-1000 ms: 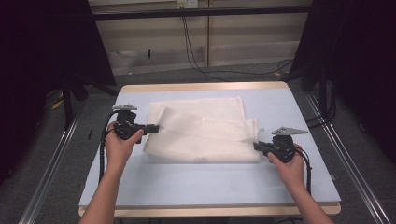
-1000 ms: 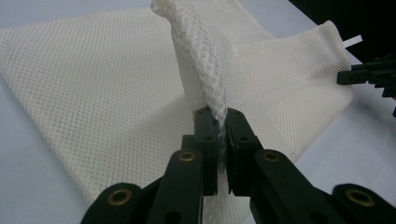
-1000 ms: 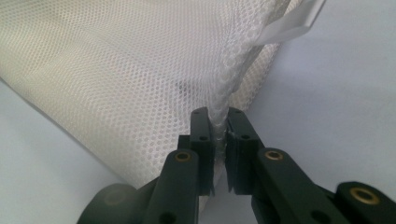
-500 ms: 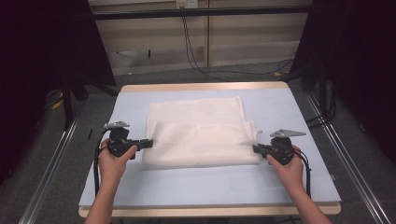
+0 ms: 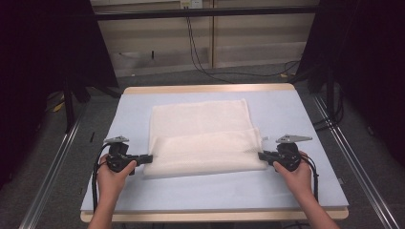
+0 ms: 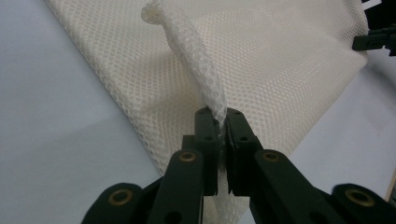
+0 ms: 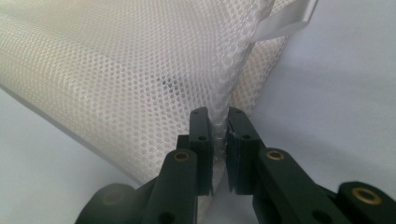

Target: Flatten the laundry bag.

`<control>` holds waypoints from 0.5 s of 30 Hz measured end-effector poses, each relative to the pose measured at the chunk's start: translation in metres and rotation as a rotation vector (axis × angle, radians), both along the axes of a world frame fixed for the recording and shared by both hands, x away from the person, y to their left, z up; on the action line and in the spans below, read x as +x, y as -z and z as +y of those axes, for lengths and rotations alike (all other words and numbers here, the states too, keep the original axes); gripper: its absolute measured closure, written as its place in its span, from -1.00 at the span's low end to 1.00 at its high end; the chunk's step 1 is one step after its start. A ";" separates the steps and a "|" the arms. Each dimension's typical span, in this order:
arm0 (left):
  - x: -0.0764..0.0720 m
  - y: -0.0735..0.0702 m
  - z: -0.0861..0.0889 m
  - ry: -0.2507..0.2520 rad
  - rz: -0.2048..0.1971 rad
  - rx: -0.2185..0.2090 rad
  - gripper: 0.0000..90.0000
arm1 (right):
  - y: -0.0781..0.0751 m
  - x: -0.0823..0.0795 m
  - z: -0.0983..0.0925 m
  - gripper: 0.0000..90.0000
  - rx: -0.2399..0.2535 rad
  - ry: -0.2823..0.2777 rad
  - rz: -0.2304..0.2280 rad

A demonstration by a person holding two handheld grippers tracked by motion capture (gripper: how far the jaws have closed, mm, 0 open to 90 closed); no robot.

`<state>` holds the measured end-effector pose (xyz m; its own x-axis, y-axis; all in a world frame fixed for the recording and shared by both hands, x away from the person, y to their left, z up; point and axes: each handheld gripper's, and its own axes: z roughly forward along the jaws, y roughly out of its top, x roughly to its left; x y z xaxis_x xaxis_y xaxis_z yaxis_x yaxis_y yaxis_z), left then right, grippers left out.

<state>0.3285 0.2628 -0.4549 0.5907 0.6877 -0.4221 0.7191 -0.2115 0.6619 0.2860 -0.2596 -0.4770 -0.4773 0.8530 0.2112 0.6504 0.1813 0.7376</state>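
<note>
A white mesh cloth (image 5: 203, 136) lies on the pale blue table (image 5: 286, 114), its near part folded over into a thick band. My left gripper (image 5: 149, 158) is shut on the cloth's near left corner. In the left gripper view that gripper (image 6: 222, 120) pinches a rising ridge of the mesh cloth (image 6: 280, 60). My right gripper (image 5: 261, 155) is shut on the cloth's near right corner. Seen from the right gripper view, that gripper (image 7: 219, 120) clamps a bunched edge of the mesh cloth (image 7: 116, 70). Both hands sit low, near the table's front.
A wooden rim (image 5: 210, 88) runs along the table's far edge, and metal rails (image 5: 52, 167) flank both sides. Cables (image 5: 200, 52) hang behind the table. A white strap or label (image 7: 285, 23) sticks out from the cloth's edge in the right gripper view.
My left hand has come toward the table's front and sunk, drawing the cloth's left corner with it. The fold now lies nearer the front. My right hand has stayed put.
</note>
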 end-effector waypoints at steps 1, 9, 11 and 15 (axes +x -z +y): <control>-0.002 0.001 0.001 -0.003 0.001 0.003 0.90 | 0.000 -0.001 -0.001 0.81 0.002 -0.002 0.000; -0.016 0.004 -0.001 0.003 -0.004 0.021 0.89 | -0.002 -0.016 -0.006 0.81 0.013 -0.053 0.027; -0.019 0.005 -0.001 0.003 -0.008 0.020 0.89 | -0.002 -0.020 -0.007 0.81 0.004 -0.070 0.016; -0.020 0.006 0.001 0.003 -0.005 0.004 0.89 | 0.000 -0.030 -0.009 0.79 0.014 -0.090 -0.006</control>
<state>0.3080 0.2637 -0.4612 0.5947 0.6877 -0.4163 0.7150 -0.2158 0.6650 0.2562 -0.2690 -0.4768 -0.5531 0.8036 0.2196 0.6274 0.2284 0.7444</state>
